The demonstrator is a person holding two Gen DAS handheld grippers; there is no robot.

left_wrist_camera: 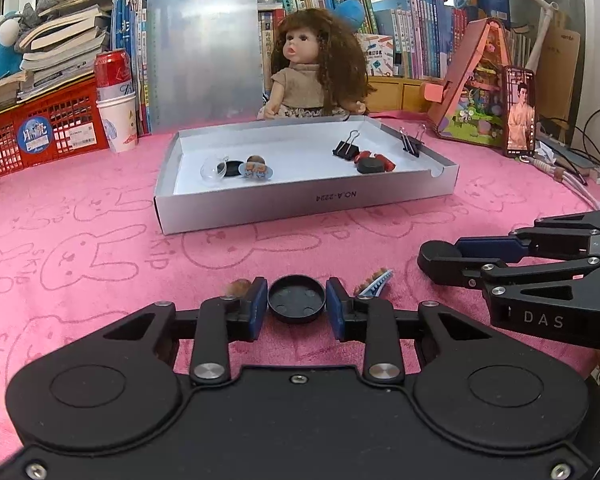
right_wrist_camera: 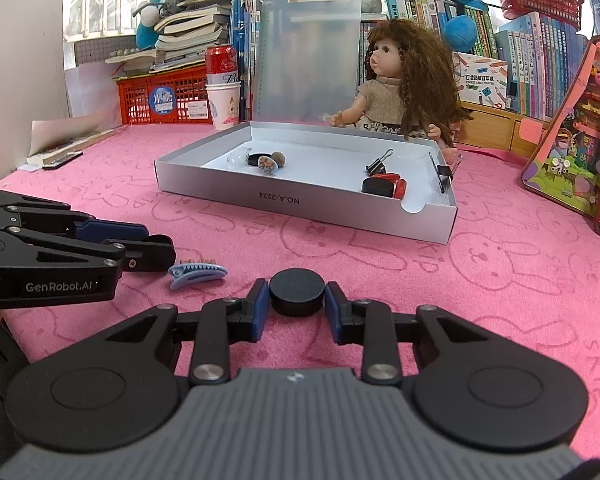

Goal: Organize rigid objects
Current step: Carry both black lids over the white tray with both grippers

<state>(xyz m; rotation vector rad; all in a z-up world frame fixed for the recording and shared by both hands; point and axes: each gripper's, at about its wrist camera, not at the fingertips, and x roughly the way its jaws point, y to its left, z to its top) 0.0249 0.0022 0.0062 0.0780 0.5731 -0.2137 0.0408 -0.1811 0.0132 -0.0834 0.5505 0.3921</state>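
In the left wrist view my left gripper [left_wrist_camera: 297,304] is shut on a black round cap [left_wrist_camera: 296,298] that lies hollow side up on the pink cloth, a blue pad on each side of it. In the right wrist view my right gripper [right_wrist_camera: 297,300] is shut on a solid black disc [right_wrist_camera: 297,292] in the same way. A blue toothed hair clip [right_wrist_camera: 198,274] lies on the cloth between the two grippers. A brown nut-like piece [left_wrist_camera: 238,287] peeks out behind the left finger. Beyond them stands the open grey box [left_wrist_camera: 300,204].
The box holds a clear dome [left_wrist_camera: 212,170], small badges, a black disc [left_wrist_camera: 370,166], a red piece and a binder clip [left_wrist_camera: 346,146]; another clip [left_wrist_camera: 411,142] sits on its right wall. Behind it are a doll [left_wrist_camera: 312,68], a red crate [left_wrist_camera: 40,132], a paper cup, books and a phone [left_wrist_camera: 520,112].
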